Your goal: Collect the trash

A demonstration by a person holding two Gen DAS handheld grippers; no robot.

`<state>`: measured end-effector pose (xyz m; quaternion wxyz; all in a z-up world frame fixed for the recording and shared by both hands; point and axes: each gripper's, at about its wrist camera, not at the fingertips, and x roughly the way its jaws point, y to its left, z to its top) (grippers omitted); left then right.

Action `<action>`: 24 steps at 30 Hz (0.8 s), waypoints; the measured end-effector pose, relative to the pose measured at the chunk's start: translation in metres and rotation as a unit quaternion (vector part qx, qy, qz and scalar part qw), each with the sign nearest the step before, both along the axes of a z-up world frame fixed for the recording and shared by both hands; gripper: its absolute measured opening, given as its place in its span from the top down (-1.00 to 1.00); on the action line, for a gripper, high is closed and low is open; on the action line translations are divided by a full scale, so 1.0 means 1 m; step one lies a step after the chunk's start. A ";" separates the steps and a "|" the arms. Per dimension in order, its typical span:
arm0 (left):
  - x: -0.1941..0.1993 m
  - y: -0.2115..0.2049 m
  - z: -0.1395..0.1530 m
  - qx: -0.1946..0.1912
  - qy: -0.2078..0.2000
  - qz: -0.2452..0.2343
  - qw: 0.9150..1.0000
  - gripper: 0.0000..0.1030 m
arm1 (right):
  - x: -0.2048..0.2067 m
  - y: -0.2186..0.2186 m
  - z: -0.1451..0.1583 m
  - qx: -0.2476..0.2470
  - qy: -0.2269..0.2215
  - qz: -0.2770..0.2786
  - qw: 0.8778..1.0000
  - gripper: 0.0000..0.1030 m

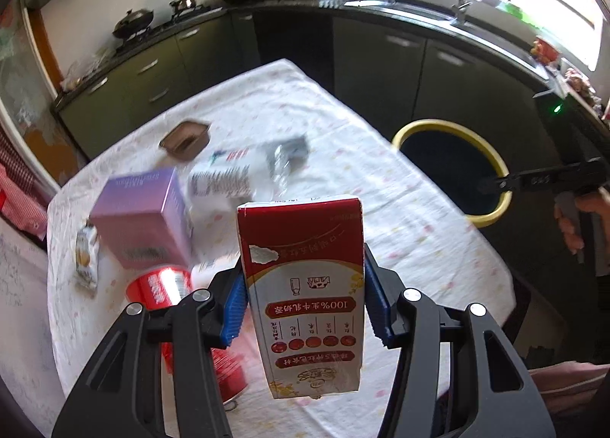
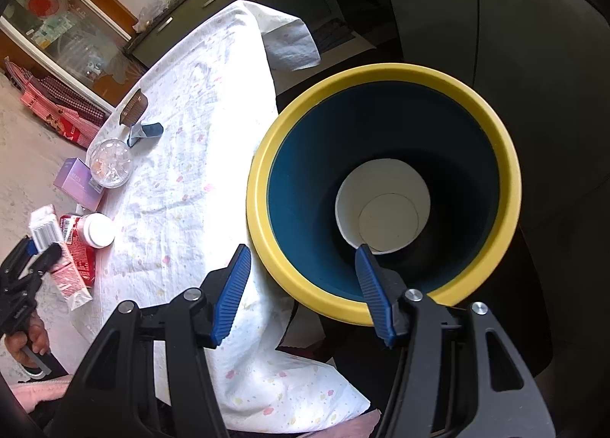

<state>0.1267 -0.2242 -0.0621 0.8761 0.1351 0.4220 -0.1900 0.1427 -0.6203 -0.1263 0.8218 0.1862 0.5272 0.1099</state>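
Observation:
My left gripper (image 1: 303,304) is shut on a red and white milk carton (image 1: 305,285) and holds it above the table; the carton also shows in the right wrist view (image 2: 57,247). A yellow-rimmed trash bin (image 1: 492,167) with a dark blue inside stands off the table's right edge. My right gripper (image 2: 301,293) is open and empty, hovering over the near rim of the bin (image 2: 381,71). A white paper cup (image 2: 381,209) lies at the bin's bottom.
On the white floral tablecloth (image 1: 305,113) lie a purple box (image 1: 141,216), a clear plastic bottle (image 1: 236,174), a red can (image 1: 160,285), a brown tray (image 1: 187,140) and a small snack packet (image 1: 85,255). Green kitchen cabinets and a sink stand behind.

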 end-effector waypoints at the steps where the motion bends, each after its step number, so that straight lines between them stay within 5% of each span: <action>1: 0.000 -0.006 0.006 -0.005 -0.005 -0.007 1.000 -0.03 | -0.002 -0.002 0.001 0.000 -0.003 -0.003 1.000 -0.06; 13: 0.030 -0.144 0.024 -0.065 0.002 -0.138 0.988 -0.03 | -0.056 -0.055 0.013 -0.019 -0.024 -0.080 0.996 -0.06; 23: 0.086 -0.241 -0.026 -0.062 0.032 -0.161 0.985 -0.04 | -0.081 -0.076 0.003 -0.019 -0.004 -0.125 0.992 -0.08; 24: 0.089 -0.244 -0.029 -0.062 0.031 -0.159 0.985 -0.17 | -0.080 -0.074 0.003 -0.020 -0.003 -0.124 0.992 -0.09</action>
